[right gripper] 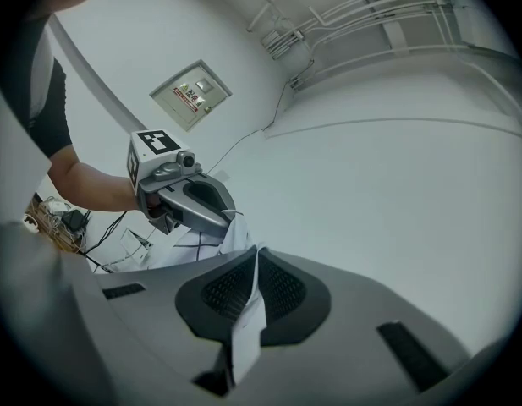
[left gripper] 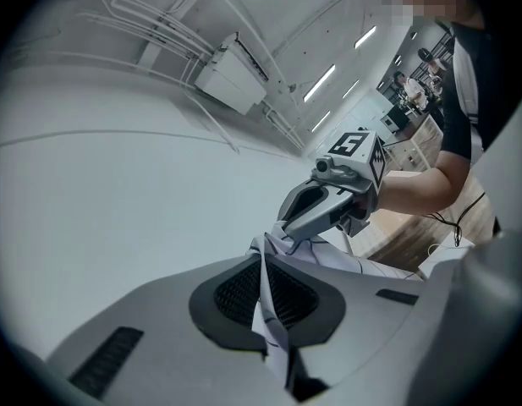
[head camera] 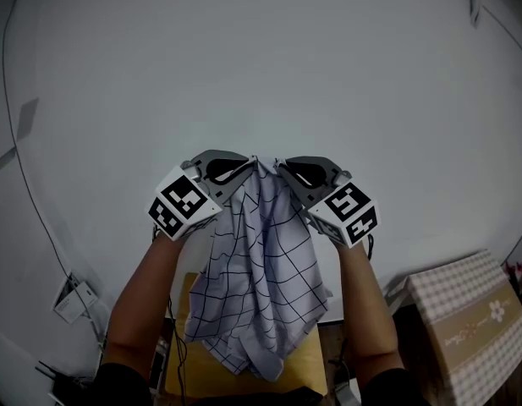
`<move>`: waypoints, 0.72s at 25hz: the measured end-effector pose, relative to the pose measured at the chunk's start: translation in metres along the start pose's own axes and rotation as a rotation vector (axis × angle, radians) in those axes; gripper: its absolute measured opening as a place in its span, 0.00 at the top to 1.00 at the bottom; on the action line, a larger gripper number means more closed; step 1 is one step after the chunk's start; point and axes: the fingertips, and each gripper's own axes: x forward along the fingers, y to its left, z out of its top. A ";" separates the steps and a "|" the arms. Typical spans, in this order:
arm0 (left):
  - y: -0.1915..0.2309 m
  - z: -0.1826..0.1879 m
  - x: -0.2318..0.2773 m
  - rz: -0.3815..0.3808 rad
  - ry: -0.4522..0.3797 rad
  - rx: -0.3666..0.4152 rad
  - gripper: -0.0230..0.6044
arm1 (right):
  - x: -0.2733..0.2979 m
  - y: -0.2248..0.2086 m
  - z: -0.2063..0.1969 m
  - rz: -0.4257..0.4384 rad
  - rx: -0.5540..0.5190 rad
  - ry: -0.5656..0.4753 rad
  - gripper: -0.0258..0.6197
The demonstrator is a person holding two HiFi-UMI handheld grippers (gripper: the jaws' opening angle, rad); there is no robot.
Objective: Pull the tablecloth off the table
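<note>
I have my left gripper (head camera: 244,166) and right gripper (head camera: 288,167) almost tip to tip, each with its jaws pinching the checked tablecloth (head camera: 261,286). It hangs bunched toward six o'clock (lower end over the wooden table (head camera: 304,364)).

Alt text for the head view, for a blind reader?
The left claw and right claw, side by side, pinch the top of a white grid-patterned tablecloth that hangs bunched below them, before a pale wall.
</note>
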 end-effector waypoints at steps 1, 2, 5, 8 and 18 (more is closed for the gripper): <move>0.003 0.006 -0.001 0.004 -0.008 -0.003 0.94 | -0.001 -0.002 0.006 -0.003 -0.007 -0.004 0.92; 0.007 0.013 -0.002 0.008 -0.020 -0.014 0.94 | -0.002 -0.005 0.012 -0.006 -0.016 -0.007 0.92; 0.026 0.040 -0.002 0.031 -0.053 -0.048 0.94 | -0.004 -0.023 0.034 -0.017 -0.045 -0.008 0.92; 0.056 0.068 0.002 0.043 -0.056 -0.033 0.94 | -0.002 -0.054 0.067 -0.038 -0.061 -0.030 0.92; 0.095 0.122 0.000 0.077 -0.081 0.018 0.94 | -0.005 -0.083 0.131 -0.065 -0.111 -0.087 0.92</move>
